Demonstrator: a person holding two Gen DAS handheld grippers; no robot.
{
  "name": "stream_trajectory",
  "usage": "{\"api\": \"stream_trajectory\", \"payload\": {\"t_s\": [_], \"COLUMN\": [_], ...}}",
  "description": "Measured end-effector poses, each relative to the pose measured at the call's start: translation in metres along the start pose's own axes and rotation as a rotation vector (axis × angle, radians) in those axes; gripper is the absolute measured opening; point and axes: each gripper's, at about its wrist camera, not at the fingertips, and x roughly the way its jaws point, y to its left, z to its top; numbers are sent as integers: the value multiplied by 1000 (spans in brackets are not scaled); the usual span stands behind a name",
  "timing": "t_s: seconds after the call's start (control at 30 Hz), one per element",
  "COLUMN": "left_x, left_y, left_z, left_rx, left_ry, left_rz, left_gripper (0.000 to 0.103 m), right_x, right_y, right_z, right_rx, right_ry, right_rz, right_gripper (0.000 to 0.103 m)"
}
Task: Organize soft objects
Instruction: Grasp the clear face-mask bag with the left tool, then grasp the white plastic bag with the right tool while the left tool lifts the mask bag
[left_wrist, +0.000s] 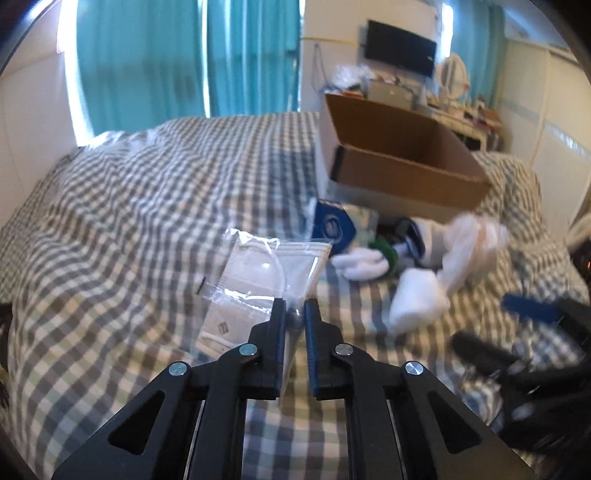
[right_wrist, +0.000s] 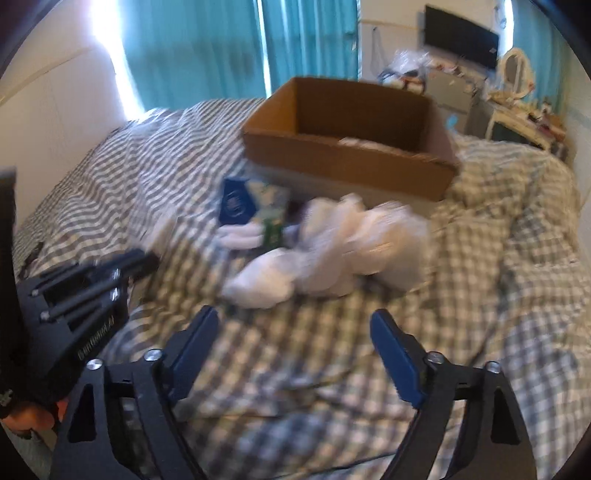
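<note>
Through the left wrist camera, I see my left gripper (left_wrist: 294, 306) low over a bed covered by a grey-and-white checked blanket (left_wrist: 129, 206). Its two black fingers are drawn close together and pinch the near corner of a clear plastic packet (left_wrist: 266, 269) that holds something flat and white (it looks like a face mask, though blur makes me unsure). The rest of the packet lies flat on the blanket, stretching away from the fingertips. Beyond it, to the right, sits a small heap of soft things: a dark blue pouch (left_wrist: 332, 223), a white glove (left_wrist: 360, 263) with a green cuff, a white sock (left_wrist: 419, 300) and a thin white plastic bag (left_wrist: 471, 245). Behind the heap, an open cardboard box (left_wrist: 402, 162) stands on the bed. At the far right edge, my other gripper shows as a blurred black shape with a blue pad.

Through the right wrist camera, my right gripper (right_wrist: 291, 354) hovers above the blanket with its blue-padded fingers spread wide, and nothing is between them. The heap lies ahead of it, the sock (right_wrist: 258, 282) nearest and the bag (right_wrist: 365, 240) just behind, touching it. The blue pouch (right_wrist: 236, 203) rests near the box (right_wrist: 351, 147). The left gripper (right_wrist: 85, 291) is at the left edge.
</note>
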Motion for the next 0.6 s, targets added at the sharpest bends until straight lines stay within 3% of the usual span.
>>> {"api": "stream_trajectory", "payload": {"t_s": [0.33, 0.4, 0.53, 0.6], "left_x": [8, 11, 13, 12], "left_y": [25, 24, 24, 24], "left_z": [3, 3, 1, 1], "left_rx": [-117, -115, -116, -115], "left_ry": [49, 59, 74, 74], "left_rz": [-32, -30, -34, -33], "left_gripper": [9, 9, 9, 9], "right_x": [44, 54, 58, 54], "right_y": [28, 29, 28, 29], "right_z": [13, 15, 14, 12], "right_rx": [23, 43, 54, 38], "right_ry": [39, 51, 45, 35], "right_rz": [1, -10, -36, -34], "right_gripper": [61, 46, 32, 19]}}
